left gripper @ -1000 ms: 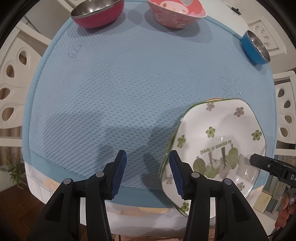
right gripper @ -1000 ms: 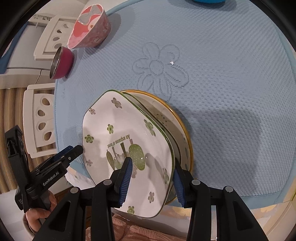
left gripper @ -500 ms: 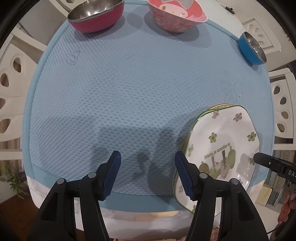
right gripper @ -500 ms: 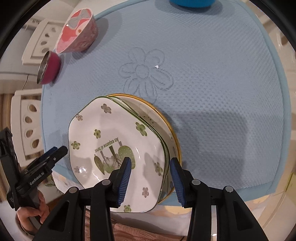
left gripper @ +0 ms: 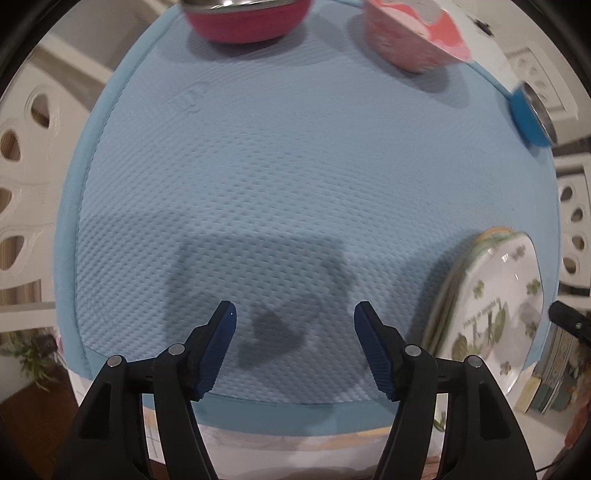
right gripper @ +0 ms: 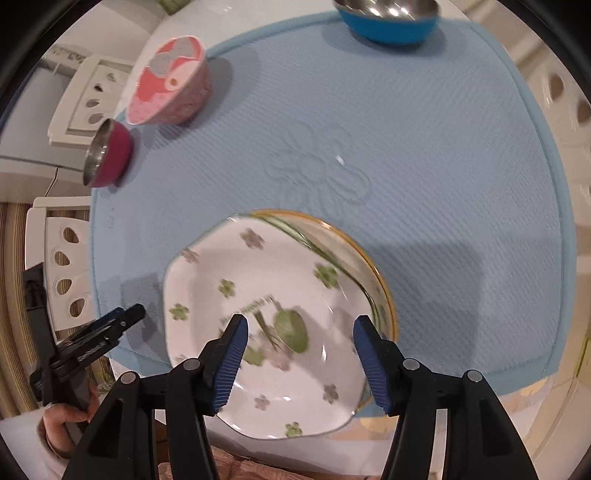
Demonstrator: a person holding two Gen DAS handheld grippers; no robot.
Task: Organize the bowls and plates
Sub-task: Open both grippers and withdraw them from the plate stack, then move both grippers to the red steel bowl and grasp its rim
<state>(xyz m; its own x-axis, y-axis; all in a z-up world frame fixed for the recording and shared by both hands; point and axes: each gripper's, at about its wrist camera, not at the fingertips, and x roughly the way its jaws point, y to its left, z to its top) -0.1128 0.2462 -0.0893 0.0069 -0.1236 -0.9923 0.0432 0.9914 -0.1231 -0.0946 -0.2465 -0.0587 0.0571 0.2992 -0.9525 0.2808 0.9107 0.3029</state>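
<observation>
A white plate with green flowers (right gripper: 236,295) lies on top of a yellow-rimmed plate (right gripper: 373,269) at the near edge of the blue mat (right gripper: 443,184); the stack also shows at the right of the left wrist view (left gripper: 495,306). My right gripper (right gripper: 297,352) is open just above the stack's near part, holding nothing. My left gripper (left gripper: 293,345) is open and empty over bare mat (left gripper: 258,166), left of the stack. A red steel bowl (left gripper: 243,18), a pink cartoon bowl (left gripper: 410,40) and a blue steel bowl (left gripper: 532,114) stand along the far edge.
White perforated chairs (left gripper: 22,177) surround the round table. In the right wrist view the red bowl (right gripper: 107,155) and pink bowl (right gripper: 170,85) stand at the far left, the blue bowl (right gripper: 388,18) at the top. The left gripper's body (right gripper: 92,339) shows at the left.
My right gripper opened, let go of the flowered plate and pulled back a little; the plate now rests on the stack. My left gripper opened wider and moved left, away from the plates.
</observation>
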